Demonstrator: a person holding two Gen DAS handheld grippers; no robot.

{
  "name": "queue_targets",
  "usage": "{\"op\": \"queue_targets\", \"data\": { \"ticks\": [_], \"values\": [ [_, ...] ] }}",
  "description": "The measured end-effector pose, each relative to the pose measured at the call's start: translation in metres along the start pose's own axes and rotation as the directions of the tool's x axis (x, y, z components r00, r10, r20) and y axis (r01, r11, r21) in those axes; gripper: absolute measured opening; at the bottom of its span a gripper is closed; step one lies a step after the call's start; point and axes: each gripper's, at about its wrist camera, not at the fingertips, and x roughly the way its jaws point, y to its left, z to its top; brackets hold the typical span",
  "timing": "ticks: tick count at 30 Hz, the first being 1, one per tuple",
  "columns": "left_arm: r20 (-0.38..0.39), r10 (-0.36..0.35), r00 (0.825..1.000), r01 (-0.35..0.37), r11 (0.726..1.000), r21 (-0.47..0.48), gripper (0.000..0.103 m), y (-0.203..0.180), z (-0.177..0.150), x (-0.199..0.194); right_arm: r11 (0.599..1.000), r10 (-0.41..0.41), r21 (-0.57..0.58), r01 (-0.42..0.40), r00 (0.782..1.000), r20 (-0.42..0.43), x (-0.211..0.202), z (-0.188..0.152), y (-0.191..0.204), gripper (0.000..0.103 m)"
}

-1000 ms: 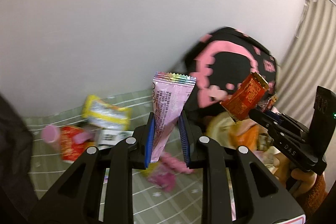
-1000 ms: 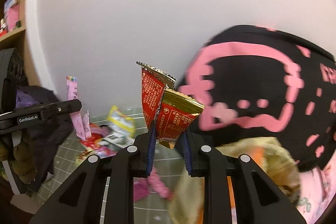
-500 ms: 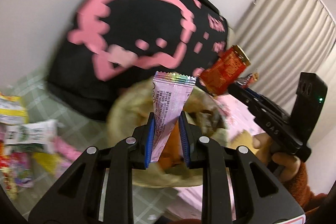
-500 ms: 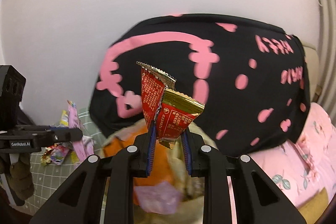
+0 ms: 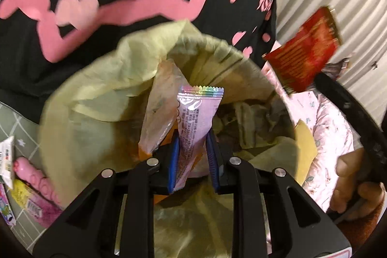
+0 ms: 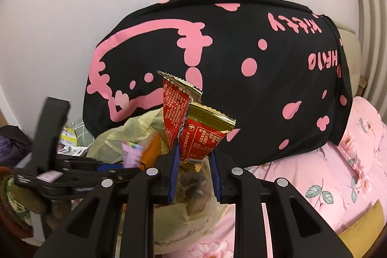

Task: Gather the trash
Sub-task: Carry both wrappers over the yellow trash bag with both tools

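Item: pink wrapper [image 5: 193, 127] with rainbow-striped top edge, dense small print unreadable; clamped upright in left gripper [image 5: 192, 161], above the open mouth of the yellow-green trash bag [image 5: 96, 108]. Item: red-and-gold wrappers [image 6: 191, 122], small print unreadable; clamped in right gripper [image 6: 194, 175], just beside the bag's rim. Backdrop: black cushion [image 6: 254, 59] with pink cartoon print, lettering "HELLO KITTY" upside down. More wrappers [image 5: 21, 192] lie on the green checked cloth [image 5: 14, 127] at the left edge. A second ago both grippers were over that cloth; now they have reached the bag.
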Motion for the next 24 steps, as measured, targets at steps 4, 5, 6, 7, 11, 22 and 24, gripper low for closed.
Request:
{"op": "queue_targets", "data": {
  "ticks": [4, 5, 6, 7, 11, 22, 24],
  "values": [
    [-0.008, -0.042, 0.999, 0.042, 0.999, -0.025, 0.040, 0.000, -0.001, 0.003, 1.000, 0.012, -0.009, -0.012, 1.000, -0.002, 0.001, 0.002, -0.002, 0.023],
    [0.000, -0.063, 0.998, 0.063, 0.998, -0.025, 0.044, -0.001, -0.001, -0.001, 1.000, 0.015, -0.010, -0.015, 1.000, 0.000, 0.001, 0.003, -0.003, 0.023],
    [0.005, -0.073, 0.997, 0.073, 0.997, -0.024, 0.049, -0.002, -0.002, -0.006, 1.000, 0.022, -0.011, -0.022, 1.000, 0.000, 0.001, 0.004, -0.003, 0.023],
    [0.010, -0.080, 0.997, 0.080, 0.997, -0.024, 0.050, -0.001, -0.002, -0.010, 0.999, 0.034, -0.010, -0.034, 0.999, -0.002, 0.001, 0.006, -0.003, 0.023],
    [0.049, -0.080, 0.996, 0.082, 0.996, -0.040, 0.052, 0.005, -0.007, -0.041, 0.995, 0.093, -0.022, -0.093, 0.995, -0.022, 0.004, 0.009, 0.006, 0.023],
    [0.259, 0.108, 0.960, -0.062, 0.982, -0.179, 0.053, 0.061, -0.028, -0.130, 0.965, 0.231, -0.068, -0.252, 0.946, -0.225, 0.039, -0.027, 0.073, 0.023],
    [0.277, 0.153, 0.949, -0.091, 0.971, -0.223, 0.053, 0.078, -0.037, -0.140, 0.968, 0.218, -0.065, -0.243, 0.939, -0.265, 0.050, -0.034, 0.083, 0.023]
  ]
}}
